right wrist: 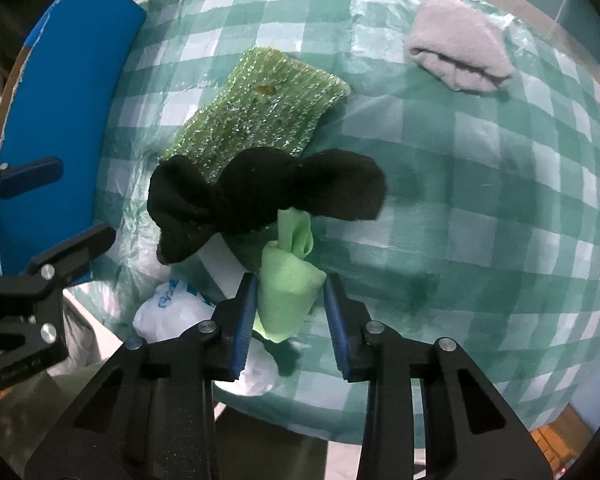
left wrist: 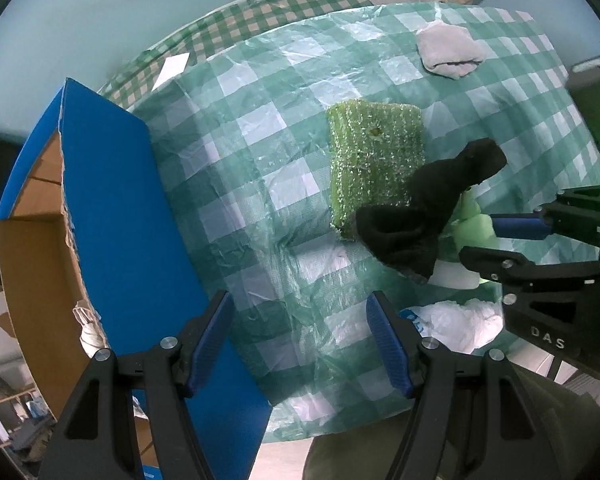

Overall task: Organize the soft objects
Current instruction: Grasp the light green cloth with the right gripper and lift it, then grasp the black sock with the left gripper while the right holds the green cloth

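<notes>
Fingers of your right gripper (right wrist: pixel 290 312) bracket the light-green cloth (right wrist: pixel 286 300), not visibly clamped; left gripper (left wrist: pixel 300 344) wide open, empty, box (left wrist: pixel 112 208) at 9 o'clock.

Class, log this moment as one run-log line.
left gripper: open, empty | right gripper: around light green cloth, jaws not closed | black sock: draped over cloth | blue box: left
</notes>
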Motion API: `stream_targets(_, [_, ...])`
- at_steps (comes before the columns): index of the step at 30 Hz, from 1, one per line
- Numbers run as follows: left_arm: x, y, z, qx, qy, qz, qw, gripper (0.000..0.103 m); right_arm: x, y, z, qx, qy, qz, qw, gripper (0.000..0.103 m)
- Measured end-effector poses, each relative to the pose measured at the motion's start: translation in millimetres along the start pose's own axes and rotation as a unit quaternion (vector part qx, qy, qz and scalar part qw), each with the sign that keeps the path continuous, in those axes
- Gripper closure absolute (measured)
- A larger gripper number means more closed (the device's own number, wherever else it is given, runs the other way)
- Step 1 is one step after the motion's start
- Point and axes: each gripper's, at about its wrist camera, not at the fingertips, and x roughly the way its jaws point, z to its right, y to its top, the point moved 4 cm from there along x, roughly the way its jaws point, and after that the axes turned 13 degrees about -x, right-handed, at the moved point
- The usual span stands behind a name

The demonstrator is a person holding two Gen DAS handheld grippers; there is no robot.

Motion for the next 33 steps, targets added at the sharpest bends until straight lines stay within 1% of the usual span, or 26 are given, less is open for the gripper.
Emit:
stream_targets(5, [-4, 5, 6, 0.003, -0.015, 0.003, 0.9999, 0.033, -17, -12, 18, 0.002, -0.012, 0.0, 1.0, 0.07])
stream_targets(12, [-6, 13, 26, 0.018, -0.031, 0.005, 0.9993, 0.033, -32, -25, 41, 0.029, -0.013, 0.017, 0.999, 0.07])
stream_targets(14, [-6, 16, 32, 0.023, -0.032, 0.005, 0.9992, 0.033, -34, -29, 45, 0.037, -0.012, 0.02, 0.999, 0.07])
stream_targets(16, [-6, 20, 38, 0.026, -0.034, 0.004, 0.9991, 0.033, -37, -38, 39, 0.045, -0.013, 0.023, 0.999, 0.07])
stream_targets(20, [-2, 29, 50, 0.033, -0.034, 0.001, 0.9989, 0.033, -42, -46, 51, 0.06, -0.014, 0.029, 0.998, 0.07])
stream_targets(25, [0, 33, 68, 0.053, -0.034, -0.001, 0.998, 0.033, -43, -47, 58, 0.07, -0.018, 0.031, 0.997, 0.07])
stream_targets(28, [4, 36, 76, 0.067, -0.031, -0.002, 0.9972, 0.031, -41, -48, 60, 0.079, -0.016, 0.031, 0.996, 0.07])
stream_targets(33, [14, 36, 86, 0.078, -0.029, -0.014, 0.9964, 0.031, -40, -49, 65, 0.084, -0.014, 0.032, 0.996, 0.07])
